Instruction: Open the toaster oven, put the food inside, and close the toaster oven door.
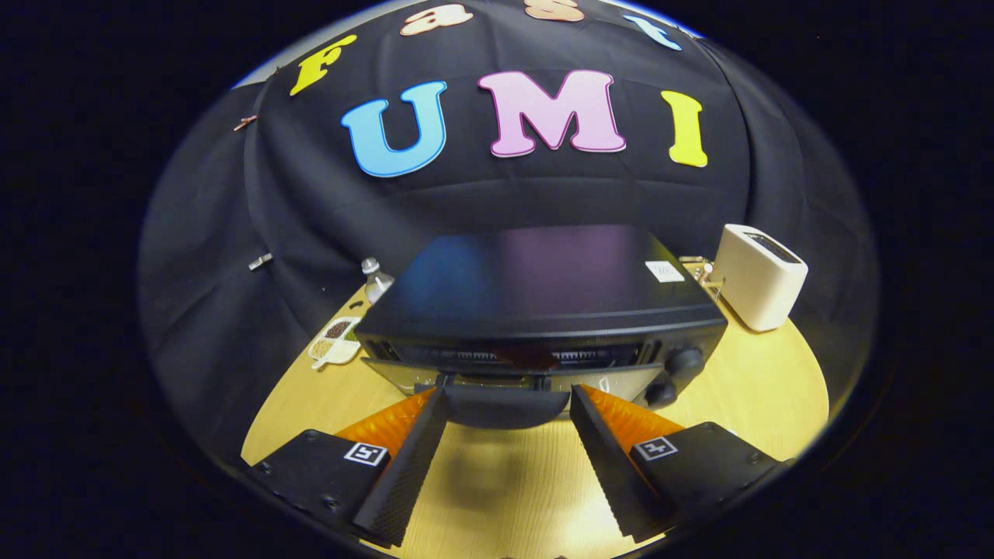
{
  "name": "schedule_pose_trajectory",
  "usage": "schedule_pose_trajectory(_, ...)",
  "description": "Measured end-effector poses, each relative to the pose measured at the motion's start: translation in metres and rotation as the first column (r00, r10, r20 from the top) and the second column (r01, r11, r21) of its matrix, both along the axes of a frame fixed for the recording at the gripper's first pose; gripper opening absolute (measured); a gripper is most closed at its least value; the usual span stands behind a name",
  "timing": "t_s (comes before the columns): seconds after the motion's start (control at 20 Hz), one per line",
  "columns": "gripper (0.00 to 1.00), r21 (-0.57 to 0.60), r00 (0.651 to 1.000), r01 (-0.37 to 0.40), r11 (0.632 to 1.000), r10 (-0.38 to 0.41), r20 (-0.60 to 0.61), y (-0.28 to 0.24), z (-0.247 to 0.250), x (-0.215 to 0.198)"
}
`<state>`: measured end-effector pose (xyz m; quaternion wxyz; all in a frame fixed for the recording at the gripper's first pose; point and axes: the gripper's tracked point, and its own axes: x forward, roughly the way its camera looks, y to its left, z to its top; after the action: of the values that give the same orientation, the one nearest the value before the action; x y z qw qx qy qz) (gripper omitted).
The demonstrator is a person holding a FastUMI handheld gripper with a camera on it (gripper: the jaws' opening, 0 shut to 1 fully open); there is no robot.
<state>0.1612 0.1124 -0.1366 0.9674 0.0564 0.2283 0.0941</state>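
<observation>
Black toaster oven on the table, door partly open

The toaster oven (543, 299) is a boxy black unit with a flat glossy top and two round knobs (674, 376) on its right front. Its door (505, 376) tilts out from the top, showing a rack and something reddish (528, 355) inside. The dark door handle (505, 404) sits between the gripper (506, 397) fingertips, which stand apart at its ends.

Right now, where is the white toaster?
The white toaster stands on the table, to the right behind the toaster oven, beyond the open tongs.
</observation>
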Motion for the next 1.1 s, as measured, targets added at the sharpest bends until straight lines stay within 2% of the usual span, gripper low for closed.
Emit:
schedule_pose_trajectory(0.35, 0.99, 0.015, 0.984, 0.010, 1.000, -0.013, 0.179, -0.030, 0.083, -0.026)
schedule_pose_trajectory(0.5, 0.98, 0.008, 0.944, 0.047, 0.999, -0.047, 0.327, -0.068, 0.145, -0.044)
schedule_pose_trajectory(0.65, 0.98, -0.035, 0.906, 0.110, 0.993, -0.086, 0.415, -0.114, 0.186, -0.066)
schedule_pose_trajectory(0.75, 0.98, -0.029, 0.901, 0.160, 0.987, -0.134, 0.412, -0.136, 0.193, -0.086)
schedule_pose_trajectory(0.95, 0.98, 0.001, 0.896, 0.176, 0.984, -0.161, 0.413, -0.147, 0.199, -0.123)
schedule_pose_trajectory(1.1, 0.98, -0.003, 0.893, 0.198, 0.980, -0.179, 0.413, -0.161, 0.201, -0.125)
